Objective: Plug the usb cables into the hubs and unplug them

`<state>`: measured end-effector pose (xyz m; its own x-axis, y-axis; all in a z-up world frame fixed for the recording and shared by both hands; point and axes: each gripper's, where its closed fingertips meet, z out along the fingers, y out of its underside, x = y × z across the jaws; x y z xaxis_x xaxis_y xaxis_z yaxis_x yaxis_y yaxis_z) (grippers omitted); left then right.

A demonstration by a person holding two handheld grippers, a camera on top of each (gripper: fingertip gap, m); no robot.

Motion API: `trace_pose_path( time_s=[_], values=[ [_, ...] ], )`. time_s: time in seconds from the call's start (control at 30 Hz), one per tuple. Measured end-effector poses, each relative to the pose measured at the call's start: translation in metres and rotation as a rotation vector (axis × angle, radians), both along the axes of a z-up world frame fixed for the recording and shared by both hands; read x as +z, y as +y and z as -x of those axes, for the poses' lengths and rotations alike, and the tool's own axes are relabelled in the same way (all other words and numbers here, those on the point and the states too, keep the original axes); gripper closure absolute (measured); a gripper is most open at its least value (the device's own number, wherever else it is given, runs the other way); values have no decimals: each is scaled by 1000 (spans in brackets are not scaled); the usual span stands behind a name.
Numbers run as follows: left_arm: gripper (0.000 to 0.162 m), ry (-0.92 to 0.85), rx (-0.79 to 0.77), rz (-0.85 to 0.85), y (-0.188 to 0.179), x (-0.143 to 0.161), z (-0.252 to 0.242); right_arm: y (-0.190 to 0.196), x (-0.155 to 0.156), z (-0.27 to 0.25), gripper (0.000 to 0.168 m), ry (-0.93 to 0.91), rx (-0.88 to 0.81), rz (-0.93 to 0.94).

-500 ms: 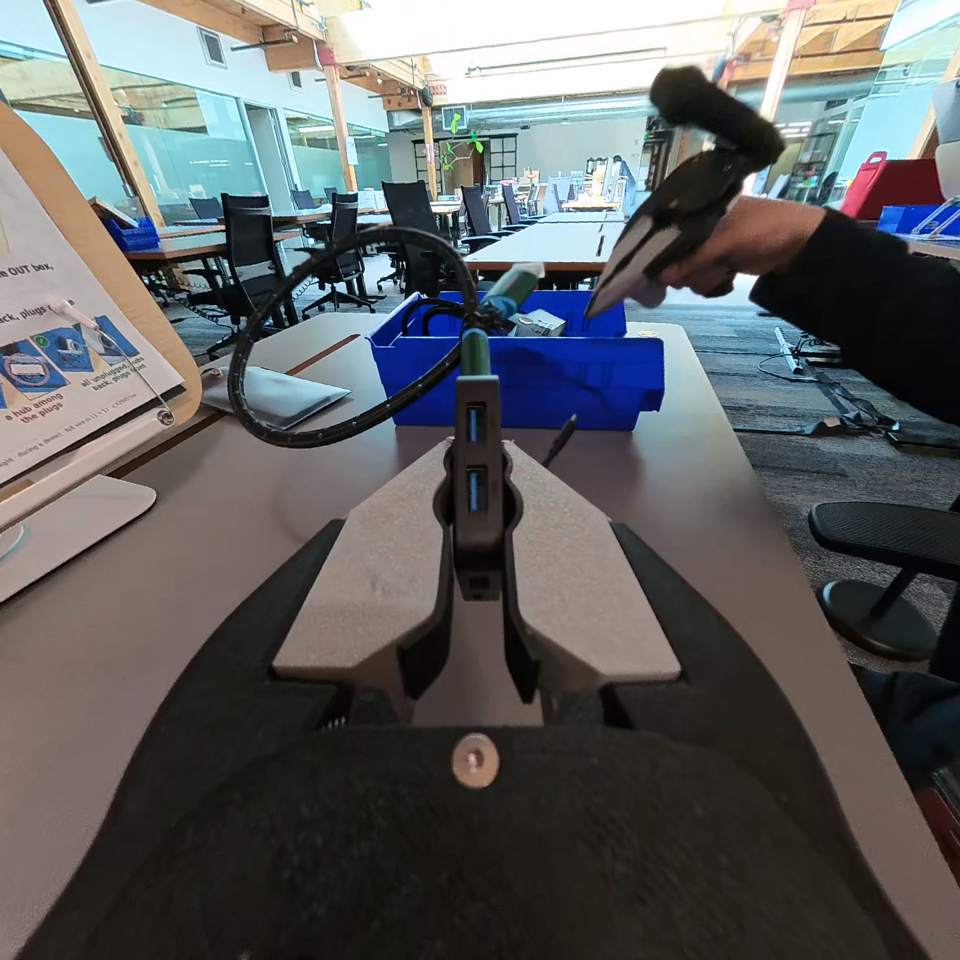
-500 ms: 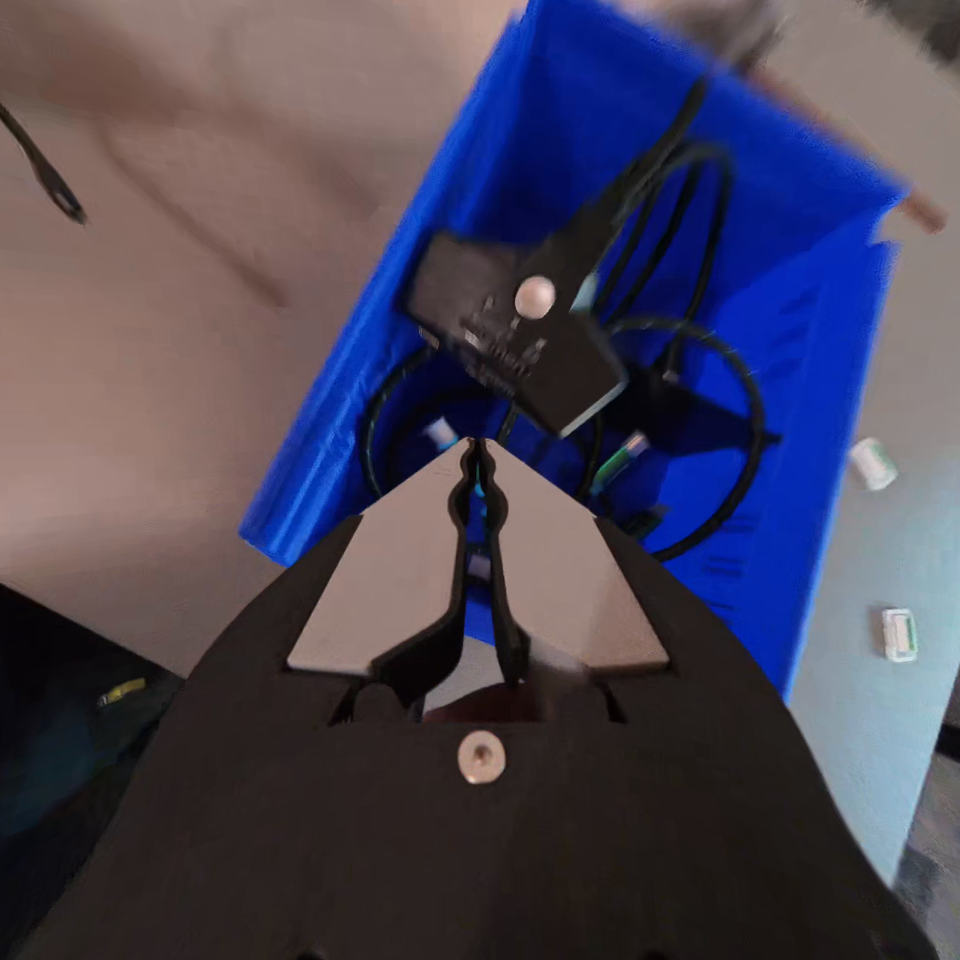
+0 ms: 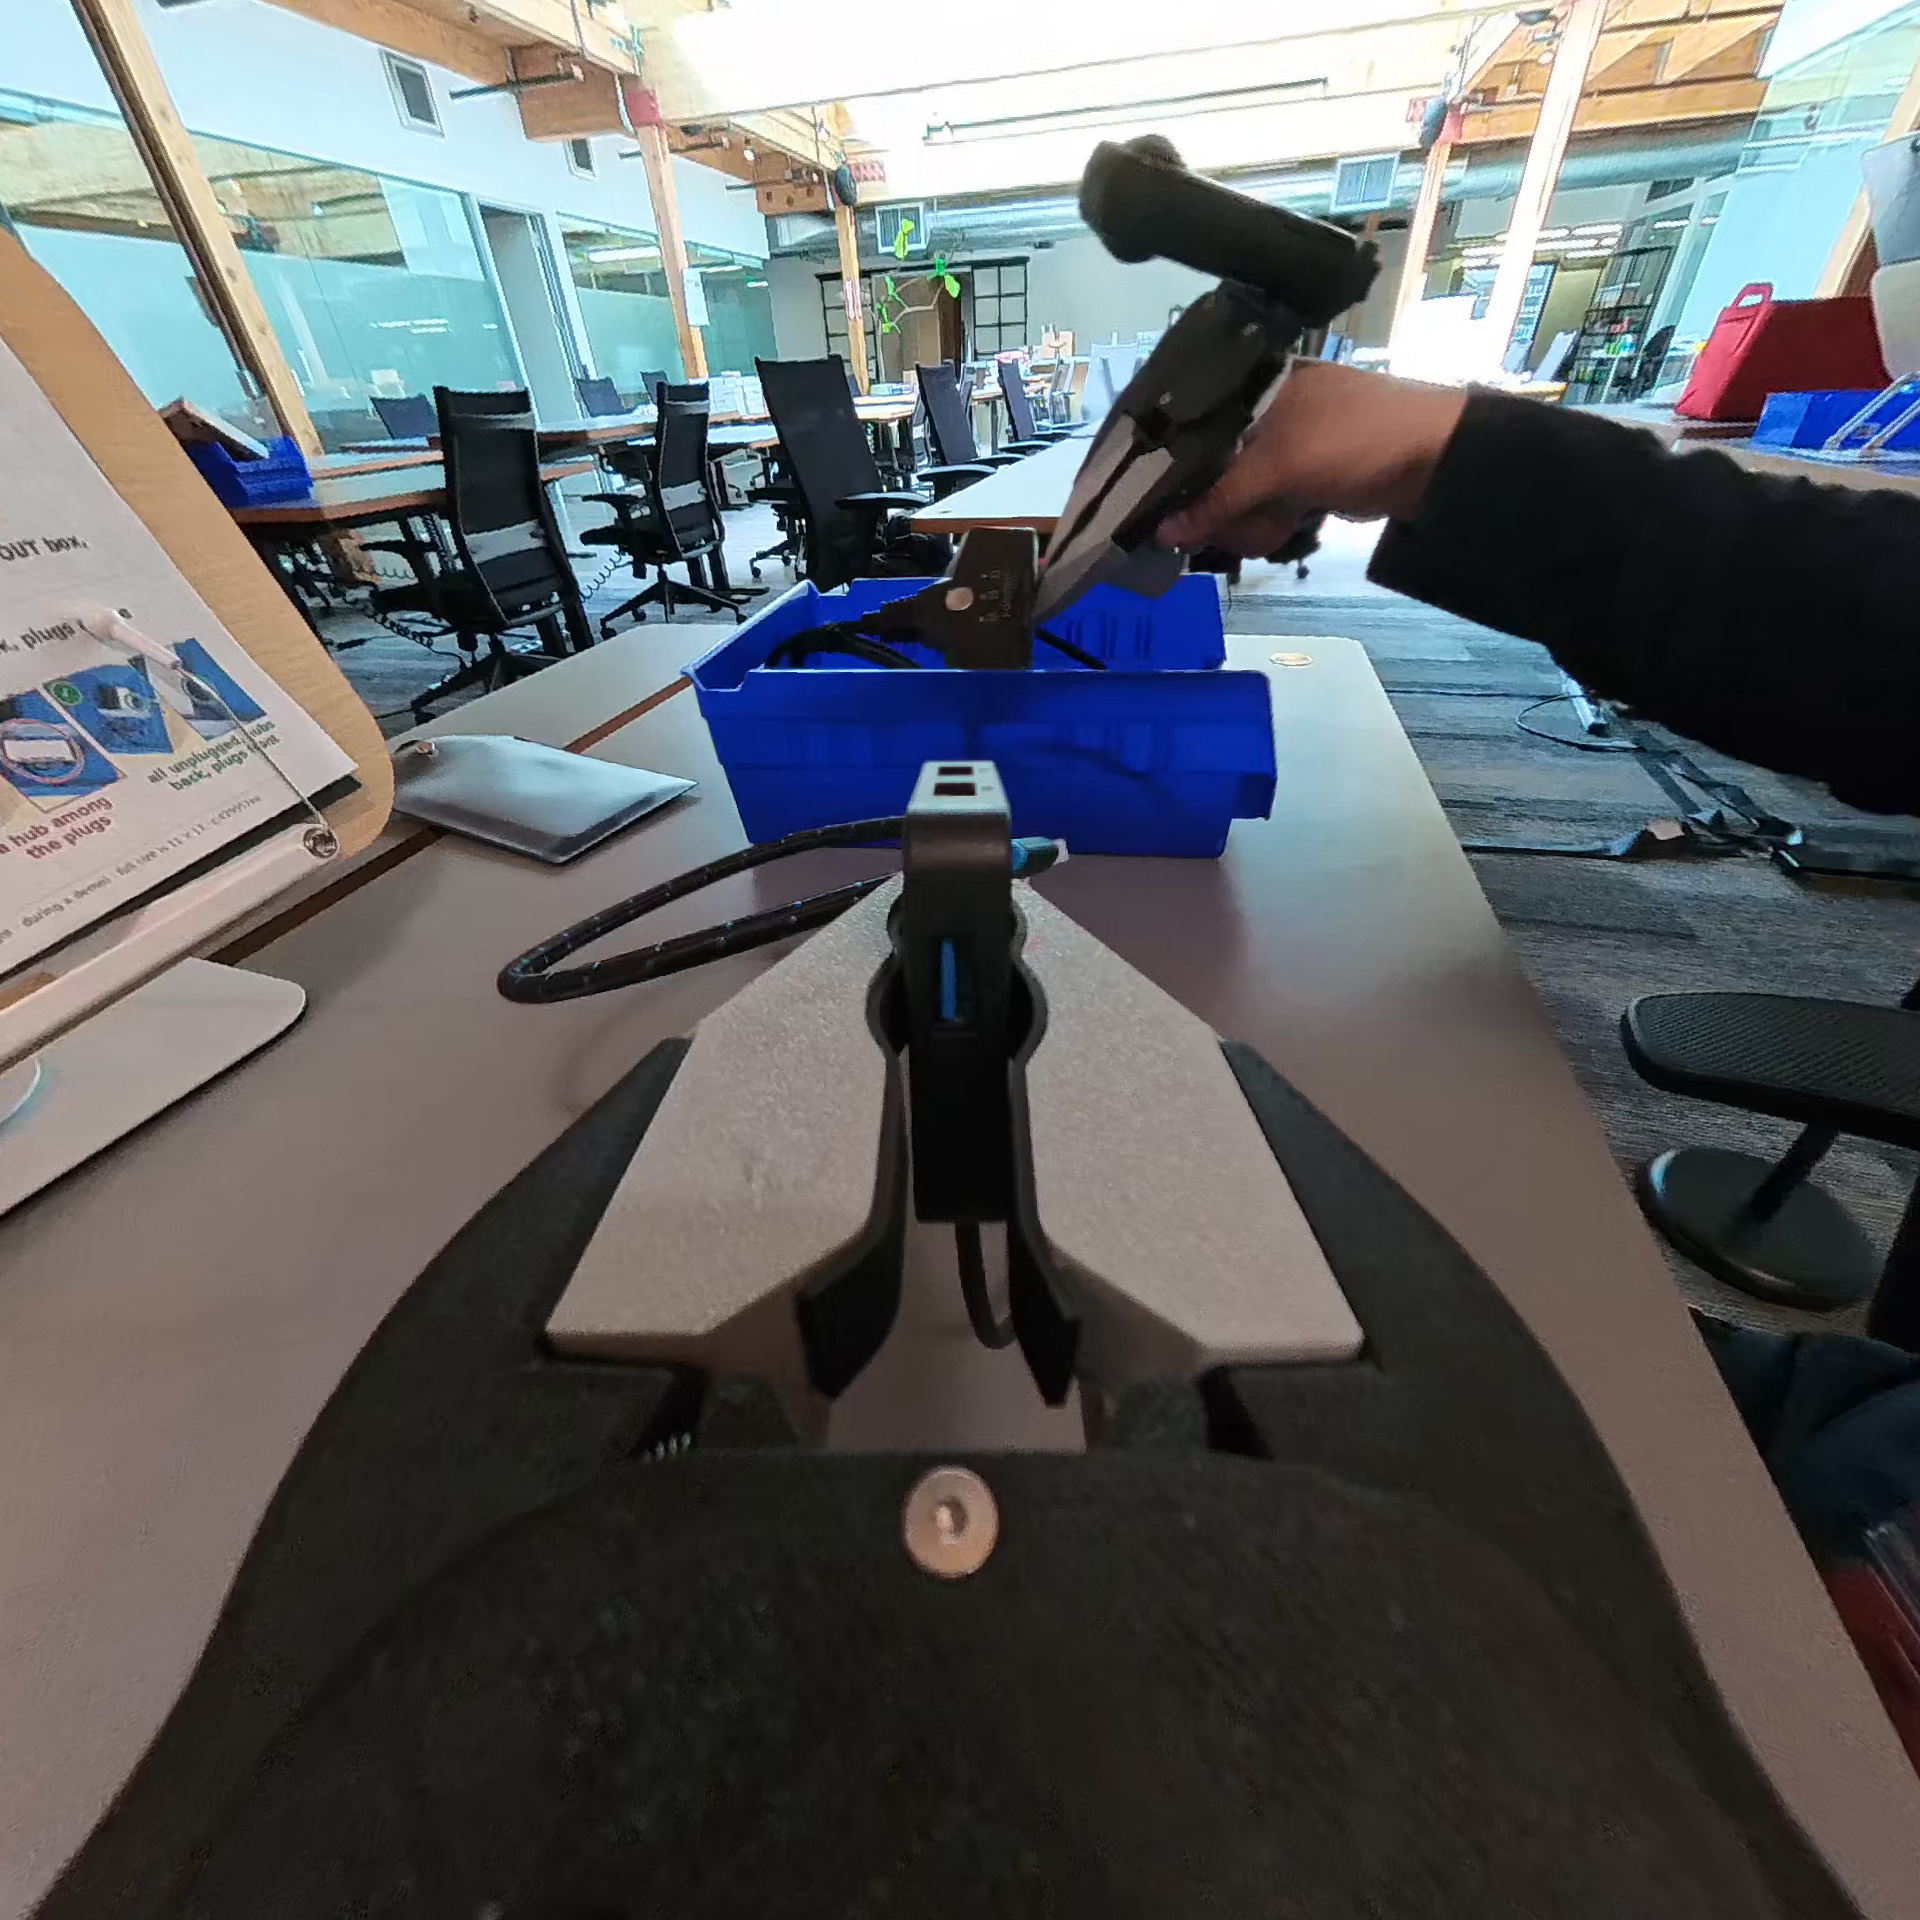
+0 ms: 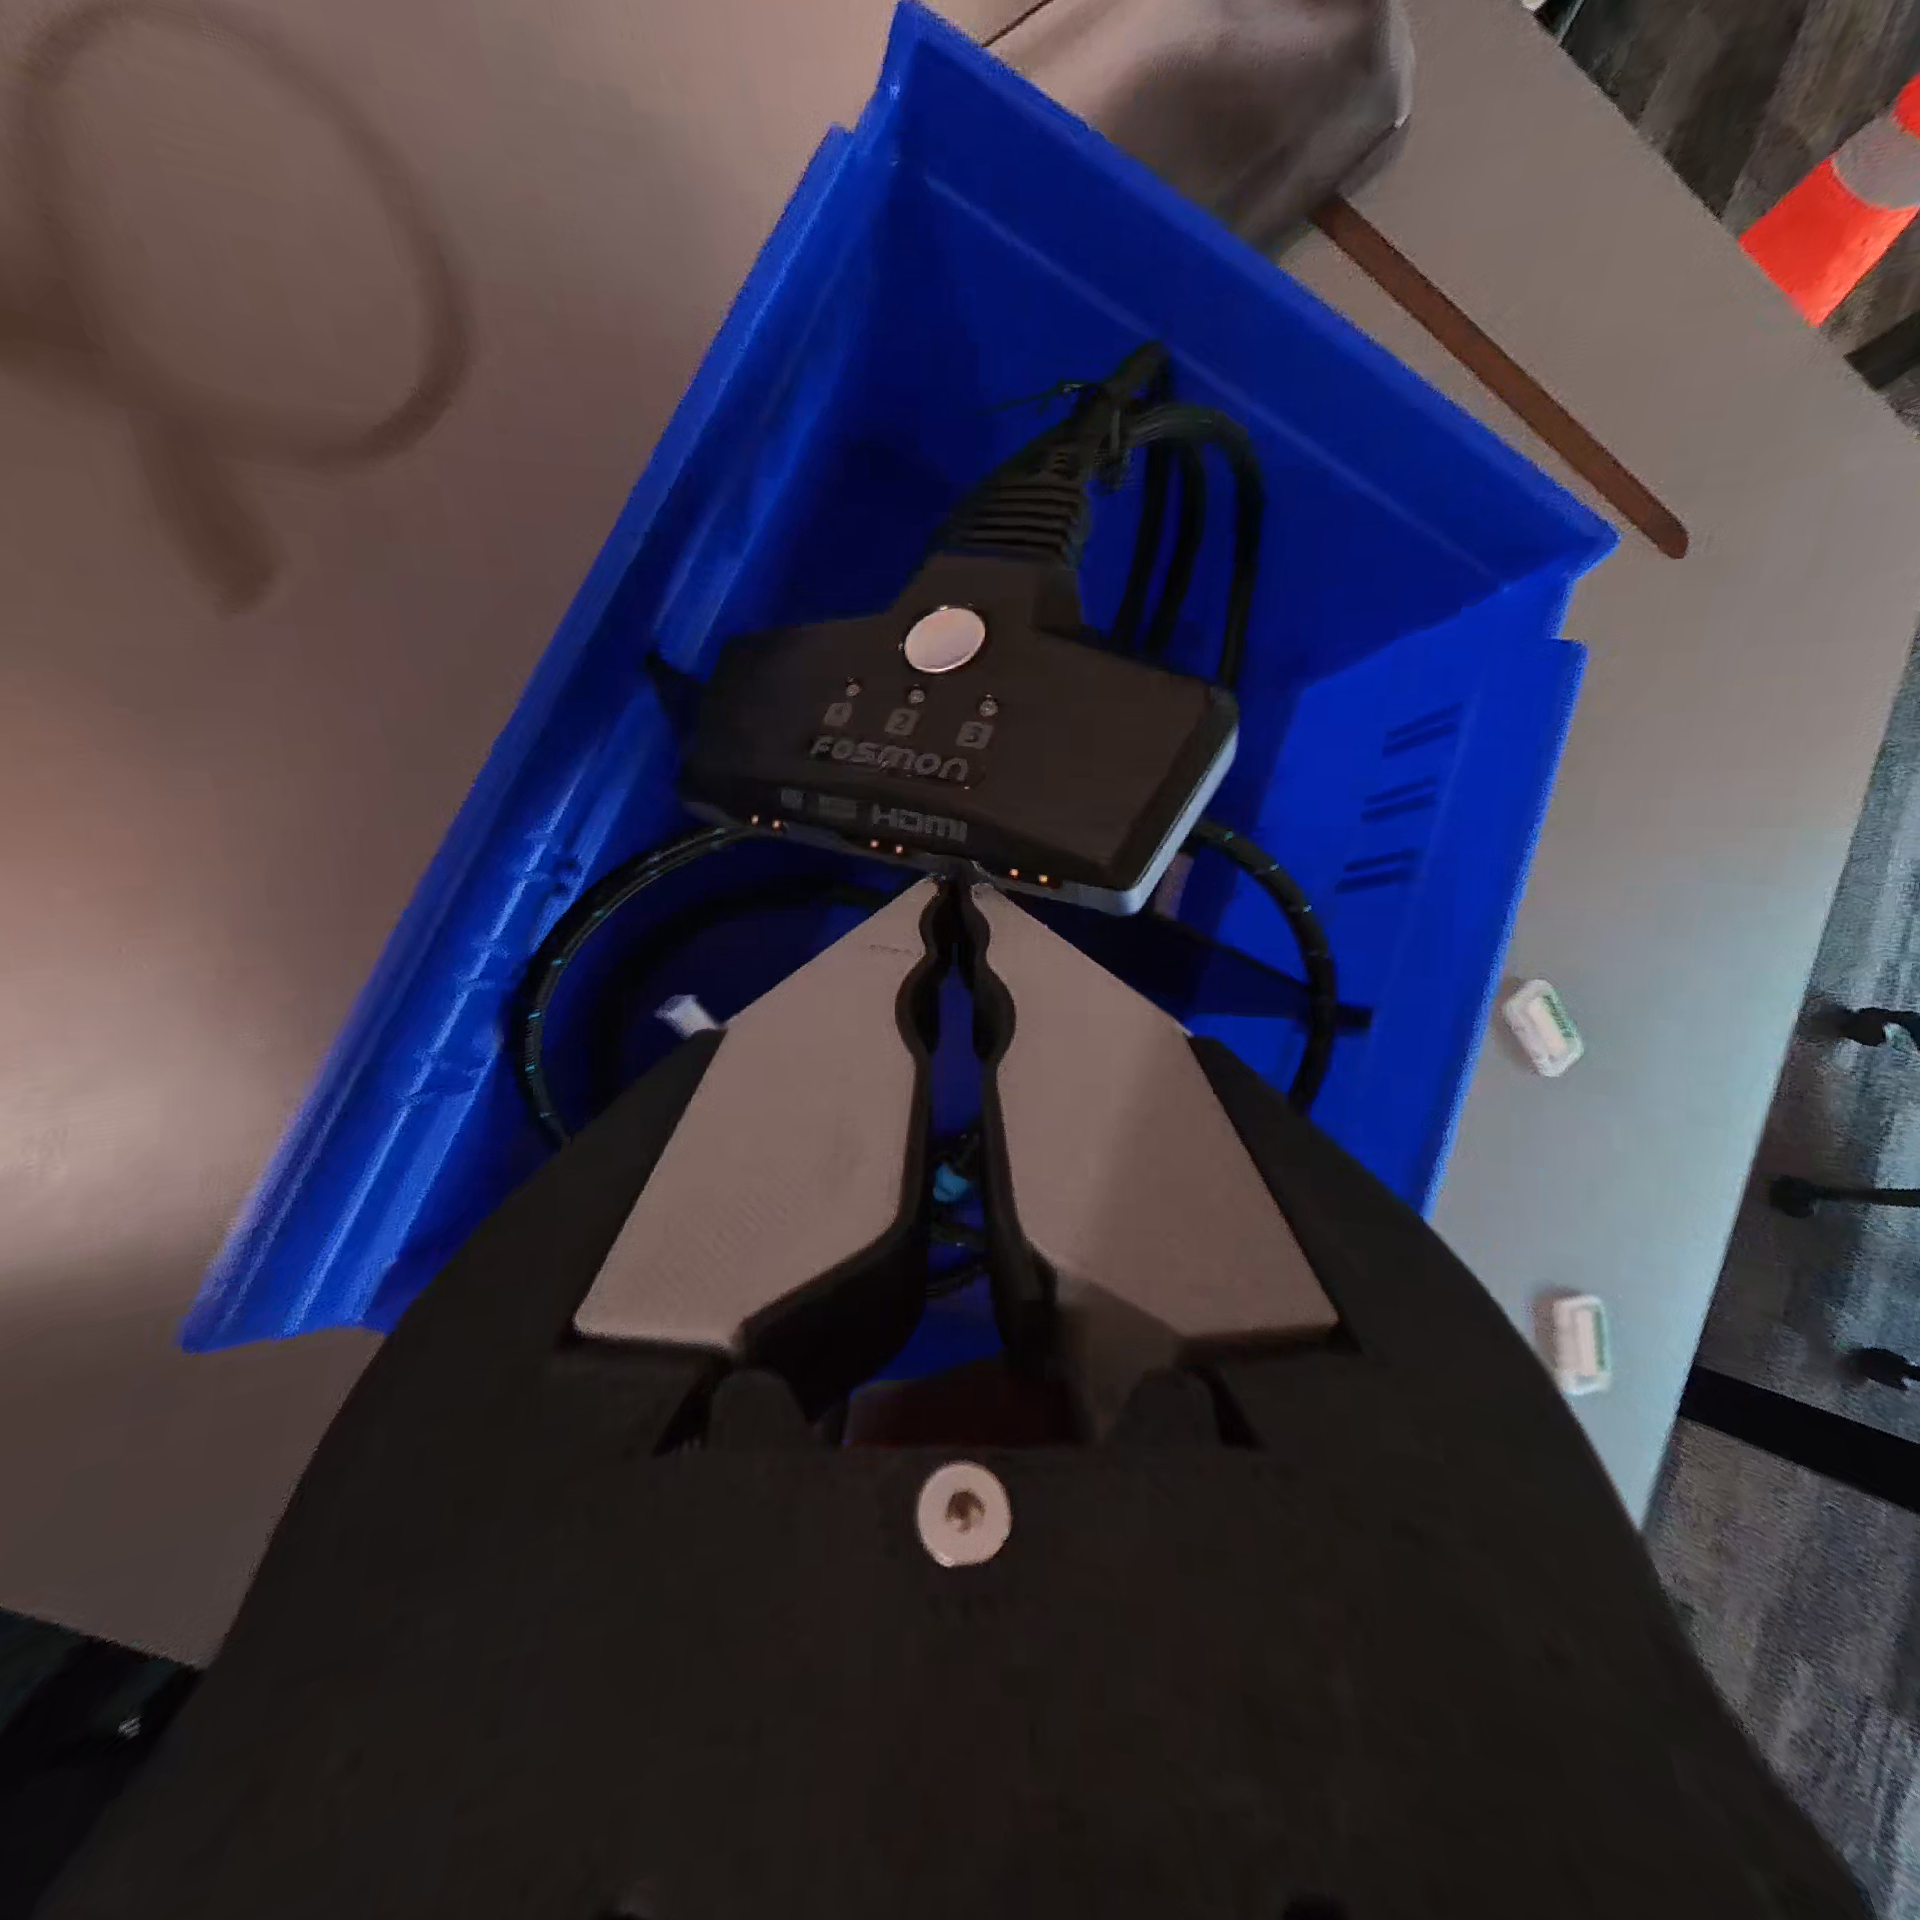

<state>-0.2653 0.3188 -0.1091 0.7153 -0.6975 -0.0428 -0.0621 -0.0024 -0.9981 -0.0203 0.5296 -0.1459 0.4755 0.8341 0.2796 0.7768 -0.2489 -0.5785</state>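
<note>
- Big open office behind everything: rows of desks, black chairs, glass walls, wood beams.
- Grey-brown table underneath me, with a printed sign on a stand at the left and a grey pouch lying flat near it.
- Blue bin sits on the table ahead of my left side, with black cables coiled in the bottom.
- My left gripper is clamped tight on a hub, low over the table just in front of the bin. It's a slim black stick held on edge, blue ports showing, with its own thin lead dropping back between the fingers.
- My right gripper is over the bin, jaws squeezed almost fully together. They're nipping only the front edge of a switch box.
- The switch box is a flat black wedge with a round silver button and a thick cable out the back. It hangs tilted, partly above the bin rim.
- Worry #1: that's a tiny bite on one edge. With the cable tugging at the far end, I reckon it could twist out and drop back in.
- Braided cable loops across the table to a teal plug beside the hub. It could snag on my left side.
- Two small white bits lie on the table past the bin.
</note>
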Motion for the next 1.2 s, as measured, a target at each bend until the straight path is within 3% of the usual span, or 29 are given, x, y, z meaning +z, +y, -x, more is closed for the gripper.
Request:
trace_pose_path(
  time_s=[0.13, 0.37, 0.57, 0.73, 0.8, 0.97, 1.2],
  values=[
    [151, 23, 13, 4, 1, -3, 0, 35, 5, -5, 168, -42, -69, -25],
    [151, 29, 11, 20, 1, -7, 0, 82, -36, -39, 168, -299, -275, 92],
    [151, 3, 18, 6, 0, 0, 4, 66, 7, -31, 168, -86, -266, 31],
    [151, 18, 11, -5, -1, 1, 0, 28, 67, 10, 168, 298, -97, 44],
    [151, 22, 11, -3, -1, 0, -1, 12, 78, 33, 168, 384, -17, 89],
    [151, 21, 10, 10, 1, -3, -1, 28, 9, 28, 168, 19, -100, 205],
    [151, 31, 13, -4, 0, -3, 0, 52, -17, 47, 168, -15, -148, 276]
  ],
)
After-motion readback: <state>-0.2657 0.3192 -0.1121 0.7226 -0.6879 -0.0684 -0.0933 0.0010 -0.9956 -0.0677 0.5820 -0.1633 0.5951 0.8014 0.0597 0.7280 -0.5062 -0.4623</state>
